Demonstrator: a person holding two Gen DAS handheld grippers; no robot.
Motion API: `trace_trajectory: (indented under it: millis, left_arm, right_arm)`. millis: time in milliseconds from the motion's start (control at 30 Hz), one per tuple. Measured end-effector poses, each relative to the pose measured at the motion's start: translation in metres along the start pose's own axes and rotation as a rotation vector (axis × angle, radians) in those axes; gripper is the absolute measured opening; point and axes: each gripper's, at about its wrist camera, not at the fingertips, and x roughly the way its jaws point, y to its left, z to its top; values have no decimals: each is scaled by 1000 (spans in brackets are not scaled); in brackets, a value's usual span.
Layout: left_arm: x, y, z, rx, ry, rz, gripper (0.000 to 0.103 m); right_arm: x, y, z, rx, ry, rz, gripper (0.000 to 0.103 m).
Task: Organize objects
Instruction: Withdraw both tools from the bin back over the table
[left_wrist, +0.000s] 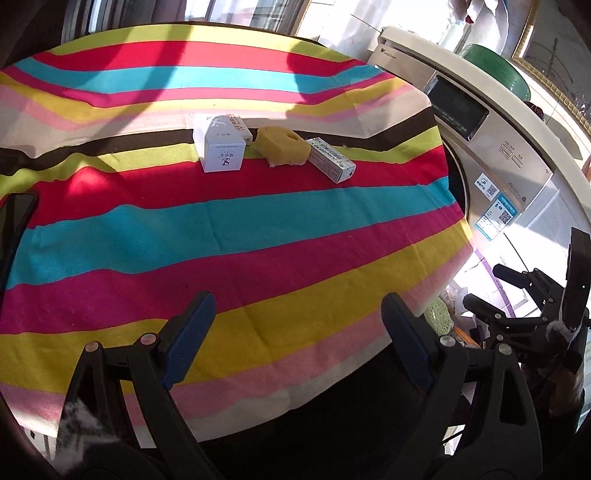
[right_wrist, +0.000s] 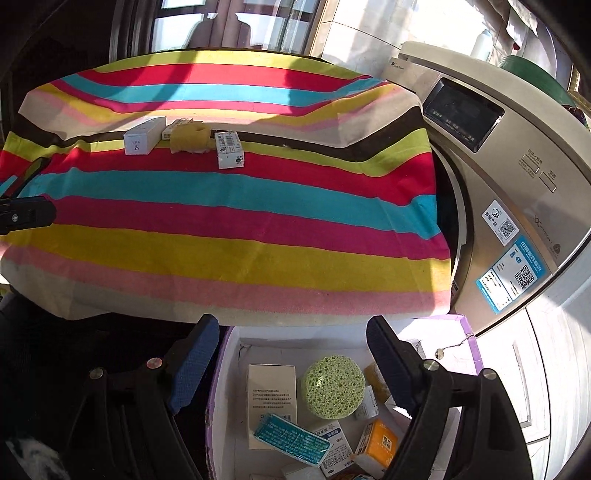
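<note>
On the striped tablecloth (left_wrist: 258, 229) a white box (left_wrist: 220, 149), a flat box behind it (left_wrist: 240, 123), a yellow sponge (left_wrist: 283, 146) and a long grey-white box (left_wrist: 330, 158) lie in a row at the far side; they also show in the right wrist view: white box (right_wrist: 142, 138), sponge (right_wrist: 190, 138), long box (right_wrist: 229, 149). My left gripper (left_wrist: 297, 339) is open and empty above the table's near edge. My right gripper (right_wrist: 293, 354) is open and empty above a white bin (right_wrist: 229, 354) that holds a green round sponge (right_wrist: 332, 386), a cream box (right_wrist: 271, 387), an orange box (right_wrist: 378, 443) and several small boxes.
A front-loading washing machine (right_wrist: 498, 192) stands right of the table, with a green basin (left_wrist: 498, 70) on top. A dark phone (left_wrist: 16, 218) lies at the table's left edge. The right gripper's body shows in the left wrist view (left_wrist: 535, 317). Windows lie behind the table.
</note>
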Motion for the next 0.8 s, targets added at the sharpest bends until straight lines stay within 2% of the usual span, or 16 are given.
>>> trace_trajectory:
  millis: [233,467,567,800]
  left_arm:
    - [-7,32,7,-81,-32,34,93]
    - [-3,38,30,-78,-54,66,93]
    - [4,40,45,-77,-52,79,93]
    - [35,41,99,-95,-35,97,93]
  right_arm:
    - [8,21,20,-49,-21,59,83]
    - [24,33,55,-60,-48,136,83]
    - [32,37,74,-58,-63,166,83]
    - [73,40,129,-36,-33,215,83]
